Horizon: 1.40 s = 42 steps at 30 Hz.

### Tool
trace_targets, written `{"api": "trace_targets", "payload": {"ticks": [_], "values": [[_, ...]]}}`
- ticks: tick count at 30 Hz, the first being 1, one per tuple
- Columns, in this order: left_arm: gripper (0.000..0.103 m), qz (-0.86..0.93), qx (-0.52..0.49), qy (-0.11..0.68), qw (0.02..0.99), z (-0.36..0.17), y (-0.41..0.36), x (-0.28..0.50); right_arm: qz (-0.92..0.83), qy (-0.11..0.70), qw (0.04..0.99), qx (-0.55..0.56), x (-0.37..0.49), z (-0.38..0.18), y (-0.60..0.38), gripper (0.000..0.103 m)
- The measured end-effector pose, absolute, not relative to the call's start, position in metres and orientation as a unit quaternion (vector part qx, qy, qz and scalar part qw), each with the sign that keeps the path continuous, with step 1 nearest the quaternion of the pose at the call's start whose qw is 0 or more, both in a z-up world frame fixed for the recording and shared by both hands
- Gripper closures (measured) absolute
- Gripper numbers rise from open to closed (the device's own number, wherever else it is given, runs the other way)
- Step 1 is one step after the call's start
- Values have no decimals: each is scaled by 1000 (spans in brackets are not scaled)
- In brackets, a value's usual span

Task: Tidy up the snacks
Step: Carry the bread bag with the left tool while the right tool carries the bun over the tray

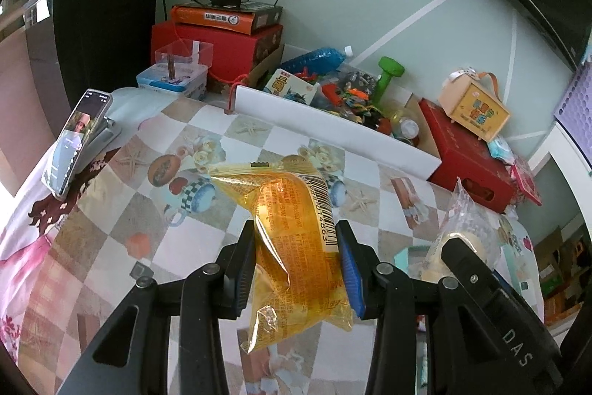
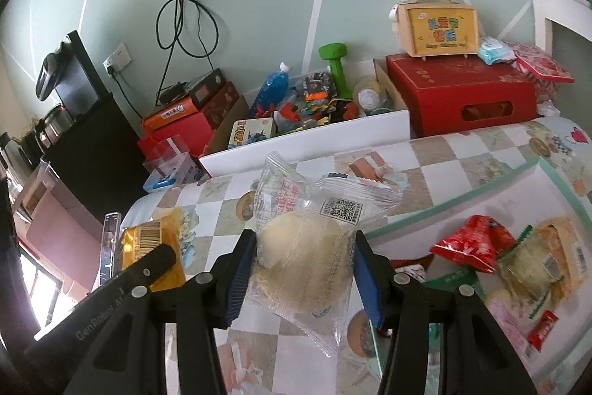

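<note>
- Holding one snack per gripper, both packets lifted clear of the checkered tablecloth (image 1: 207, 132).
- left gripper (image 1: 296, 269): jaws pinched nearly shut on the orange snack packet (image 1: 296, 247), blue pads pressing its sides. Packet stands upright between the fingers, barcode strip facing the camera, top seal tilted up and to the left, bottom corner hanging below the pads.
- right gripper (image 2: 301, 274): jaws about half open, clamped on the clear-wrapped round pastry (image 2: 303, 258) (QR code on the wrapper's upper right). Pads touch both sides of the pastry; top of the wrapper fans out above the fingers.
- Grippers sit side by side: the pastry shows at the right edge of the left wrist view, the orange packet at the left edge of the right wrist view.
- More snacks lie on the table right of the right gripper: red snack bag (image 2: 470, 243), a green-edged packet (image 2: 455, 284), a small red stick packet (image 2: 542, 330) (others there too blurred to name).
- Behind the table: white box of toys (image 1: 333, 124), red gift box (image 2: 458, 95), green dumbbell (image 2: 335, 62).
- Phone on a stand (image 1: 79, 139) at the table's left edge.
</note>
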State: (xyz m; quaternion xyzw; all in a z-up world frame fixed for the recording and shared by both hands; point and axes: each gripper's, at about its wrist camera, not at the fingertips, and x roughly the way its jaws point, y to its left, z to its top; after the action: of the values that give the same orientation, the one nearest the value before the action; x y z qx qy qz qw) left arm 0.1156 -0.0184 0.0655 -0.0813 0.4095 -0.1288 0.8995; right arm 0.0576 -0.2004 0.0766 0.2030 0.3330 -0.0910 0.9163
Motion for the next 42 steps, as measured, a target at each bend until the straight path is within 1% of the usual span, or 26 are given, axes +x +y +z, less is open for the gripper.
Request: {"api": "trace_targets", "payload": {"ticks": [9,23,31,38,42], "values": [[60,-144,-70,424,891,60,-29,93,-103,346,909,210,33,73,-205,49],[60,-179,-56,425,886,61,-50,61,-128,359,897,224,-8,66,-223,49],[60,-236,-32,414,879,69,-92,43,-178,346,893,228,-31,73,-257,48],[60,-290,12,404,868,69,-143,24,-238,325,875,268,-62,72,-315,48],[60,-311,26,410,857,60,-164,20,-265,321,864,283,-74,68,-340,48]]}}
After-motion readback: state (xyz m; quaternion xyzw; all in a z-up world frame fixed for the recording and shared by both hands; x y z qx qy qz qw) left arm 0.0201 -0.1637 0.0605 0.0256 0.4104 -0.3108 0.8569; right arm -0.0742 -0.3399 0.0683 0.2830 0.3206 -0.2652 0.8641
